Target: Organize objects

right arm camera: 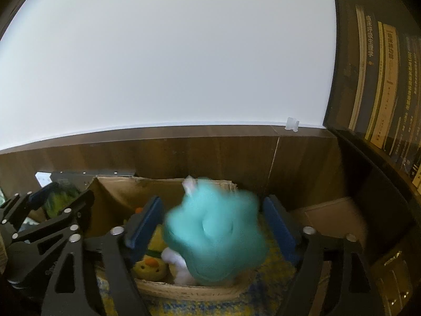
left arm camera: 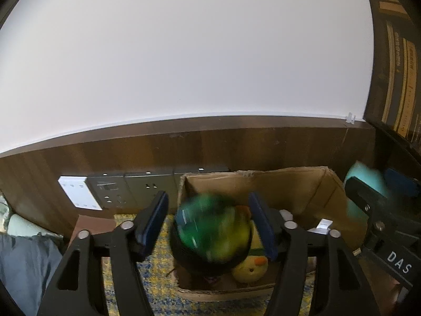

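Note:
A blurred green-and-yellow round toy [left arm camera: 213, 234] hangs between the fingers of my left gripper [left arm camera: 208, 205], above an open cardboard box [left arm camera: 289, 184]. A gap shows at the left pad, so the jaws stand open. In the box lies a yellow chick plush [left arm camera: 250, 268]. A blurred teal plush [right arm camera: 215, 234] sits between the fingers of my right gripper [right arm camera: 213, 202], clear of both pads, over the same box [right arm camera: 118, 192]. The chick [right arm camera: 150, 266] and something white lie under it. The left gripper [right arm camera: 63, 193] shows at the left of the right wrist view.
The box stands on a yellow-and-blue patterned rug [left arm camera: 158, 276] against a wood-panelled wall. Wall sockets [left arm camera: 131, 189] and a white plate [left arm camera: 79, 192] are left of the box. A dark bookshelf [right arm camera: 381, 79] rises on the right. A person's blue-clad leg [left arm camera: 23, 263] is at the left.

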`<state>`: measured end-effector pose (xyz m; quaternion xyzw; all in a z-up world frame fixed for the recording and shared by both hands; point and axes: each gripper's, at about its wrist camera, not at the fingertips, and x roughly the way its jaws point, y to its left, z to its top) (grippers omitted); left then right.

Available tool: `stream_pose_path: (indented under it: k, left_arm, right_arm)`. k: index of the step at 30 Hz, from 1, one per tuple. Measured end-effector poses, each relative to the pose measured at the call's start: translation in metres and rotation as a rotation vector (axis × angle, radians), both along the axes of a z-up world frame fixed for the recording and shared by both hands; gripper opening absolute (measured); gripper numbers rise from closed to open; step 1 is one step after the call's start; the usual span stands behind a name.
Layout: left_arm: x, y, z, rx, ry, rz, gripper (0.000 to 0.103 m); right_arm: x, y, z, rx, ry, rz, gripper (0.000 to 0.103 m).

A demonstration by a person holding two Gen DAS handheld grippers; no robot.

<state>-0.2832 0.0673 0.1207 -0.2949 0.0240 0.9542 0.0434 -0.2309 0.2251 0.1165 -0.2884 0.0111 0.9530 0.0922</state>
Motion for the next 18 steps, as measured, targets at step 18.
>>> stream_pose_path:
  k: [18]
  left_arm:
    - [0.020, -0.009, 0.012, -0.051, 0.049, 0.076, 0.100]
  right_arm:
    - [0.010, 0.006, 0.004, -0.007, -0.011, -0.030, 0.102]
